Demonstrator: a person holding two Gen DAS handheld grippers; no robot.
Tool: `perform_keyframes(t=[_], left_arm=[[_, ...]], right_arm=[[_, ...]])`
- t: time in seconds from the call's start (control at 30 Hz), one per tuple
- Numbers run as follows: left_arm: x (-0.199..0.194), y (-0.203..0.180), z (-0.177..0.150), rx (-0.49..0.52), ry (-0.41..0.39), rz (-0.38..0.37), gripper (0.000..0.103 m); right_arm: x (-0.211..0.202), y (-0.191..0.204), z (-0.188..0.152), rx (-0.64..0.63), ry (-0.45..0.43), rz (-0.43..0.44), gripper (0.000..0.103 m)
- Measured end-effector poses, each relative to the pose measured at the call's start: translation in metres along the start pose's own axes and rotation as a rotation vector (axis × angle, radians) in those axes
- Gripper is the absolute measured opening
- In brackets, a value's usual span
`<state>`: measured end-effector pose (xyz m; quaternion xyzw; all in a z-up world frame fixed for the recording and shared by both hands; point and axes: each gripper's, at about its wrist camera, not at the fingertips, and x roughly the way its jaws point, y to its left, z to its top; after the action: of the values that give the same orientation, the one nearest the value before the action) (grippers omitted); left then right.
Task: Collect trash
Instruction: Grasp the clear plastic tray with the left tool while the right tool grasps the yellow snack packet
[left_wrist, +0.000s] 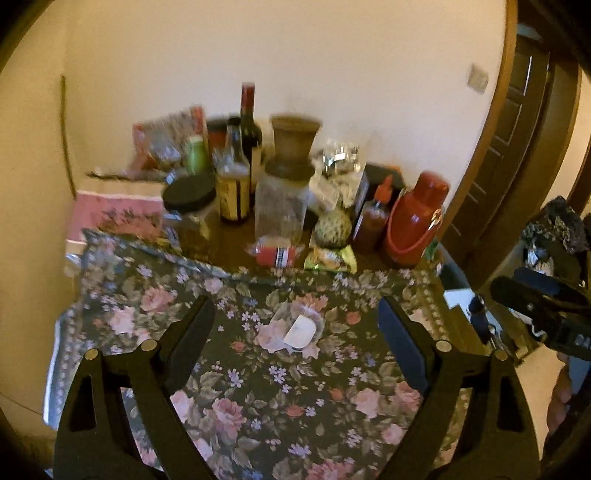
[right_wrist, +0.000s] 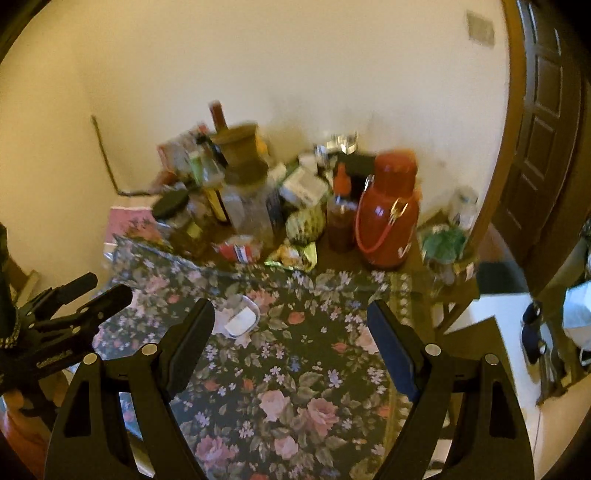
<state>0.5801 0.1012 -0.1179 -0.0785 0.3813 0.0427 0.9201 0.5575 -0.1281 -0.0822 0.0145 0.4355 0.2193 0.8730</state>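
A table stands against a plain cream wall in a warm-lit room, with a dark wooden panelled door (right_wrist: 543, 122) to the right. A dark floral tablecloth (left_wrist: 280, 387), printed with pink roses and green leaves, covers the near part of the table; bare brown wood shows further back. Along the wall is a crowded, somewhat blurred row: a dark wine bottle (left_wrist: 250, 122) with a red top, a square clear glass jar (left_wrist: 281, 206) with a brown flared stopper, a black-lidded jar (left_wrist: 189, 206), a round red plastic flask (left_wrist: 415, 218) with a looped handle, and a red squeeze sauce bottle (left_wrist: 375, 218). Two crumpled wrappers lie at the cloth's far edge, one red and white (left_wrist: 277, 254), one green and yellow (left_wrist: 330, 260). The trash nearest the grippers is a small clear plastic packet (left_wrist: 301, 328) with a white label, lying flat on the cloth; its long axis cannot be told. The left gripper (left_wrist: 295, 332) hangs over it, black fingers spread wide, nothing between them. The right gripper (right_wrist: 291, 332) is likewise spread and empty, the packet beside its left finger.
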Motion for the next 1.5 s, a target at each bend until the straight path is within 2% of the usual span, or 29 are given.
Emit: perform_keyframes(t=[0.03, 0.23, 0.37, 0.57, 0.67, 0.77, 0.8, 0.87, 0.93, 0.97, 1.0, 1.1, 1.13, 1.17, 1.2, 1.33, 1.5], left_arm=[[0.014, 0.005, 0.000, 0.008, 0.021, -0.010, 0.089], [0.107, 0.035, 0.001, 0.044, 0.197, -0.057, 0.071], [0.166, 0.051, -0.005, 0.034, 0.319, -0.149, 0.060], [0.217, 0.060, -0.016, 0.024, 0.415, -0.197, 0.050], [0.231, 0.061, -0.021, 0.027, 0.442, -0.210, 0.043], [0.240, 0.060, -0.025, 0.035, 0.462, -0.230, 0.036], [0.239, 0.059, -0.025, 0.044, 0.450, -0.231, 0.035], [0.241, 0.056, -0.026, 0.062, 0.455, -0.255, 0.026], [0.242, 0.054, -0.027, 0.076, 0.451, -0.254, 0.023], [0.242, 0.052, -0.028, 0.086, 0.451, -0.251, 0.021], [0.242, 0.052, -0.027, 0.092, 0.448, -0.246, 0.019], [0.244, 0.048, -0.027, 0.103, 0.444, -0.235, 0.012], [0.245, 0.047, -0.027, 0.106, 0.445, -0.234, 0.008], [0.247, 0.044, -0.026, 0.105, 0.450, -0.238, 0.004], [0.249, 0.042, -0.026, 0.103, 0.452, -0.240, 0.002], [0.252, 0.032, -0.026, 0.111, 0.458, -0.227, 0.000], [0.232, 0.029, -0.022, 0.083, 0.423, -0.216, 0.000]], right_arm=[[0.014, 0.000, 0.002, 0.007, 0.023, -0.005, 0.082], [0.098, -0.006, 0.021, 0.053, 0.132, -0.032, 0.082], [0.154, -0.014, 0.034, 0.083, 0.173, -0.075, 0.082], [0.227, -0.032, 0.046, 0.149, 0.235, -0.063, 0.081], [0.255, -0.041, 0.047, 0.186, 0.274, -0.037, 0.070], [0.274, -0.047, 0.046, 0.203, 0.301, -0.023, 0.065], [0.278, -0.047, 0.045, 0.198, 0.309, -0.026, 0.063], [0.286, -0.046, 0.044, 0.187, 0.321, -0.027, 0.055], [0.287, -0.043, 0.045, 0.175, 0.306, -0.028, 0.051], [0.287, -0.042, 0.045, 0.170, 0.302, -0.025, 0.042], [0.288, -0.041, 0.045, 0.169, 0.301, -0.023, 0.037], [0.286, -0.036, 0.044, 0.160, 0.291, -0.024, 0.028], [0.284, -0.034, 0.043, 0.153, 0.285, -0.028, 0.023], [0.281, -0.032, 0.042, 0.144, 0.278, -0.028, 0.011], [0.278, -0.029, 0.042, 0.137, 0.274, -0.026, 0.004], [0.253, -0.018, 0.041, 0.092, 0.243, -0.032, 0.004], [0.213, -0.011, 0.039, 0.060, 0.198, -0.026, 0.003]])
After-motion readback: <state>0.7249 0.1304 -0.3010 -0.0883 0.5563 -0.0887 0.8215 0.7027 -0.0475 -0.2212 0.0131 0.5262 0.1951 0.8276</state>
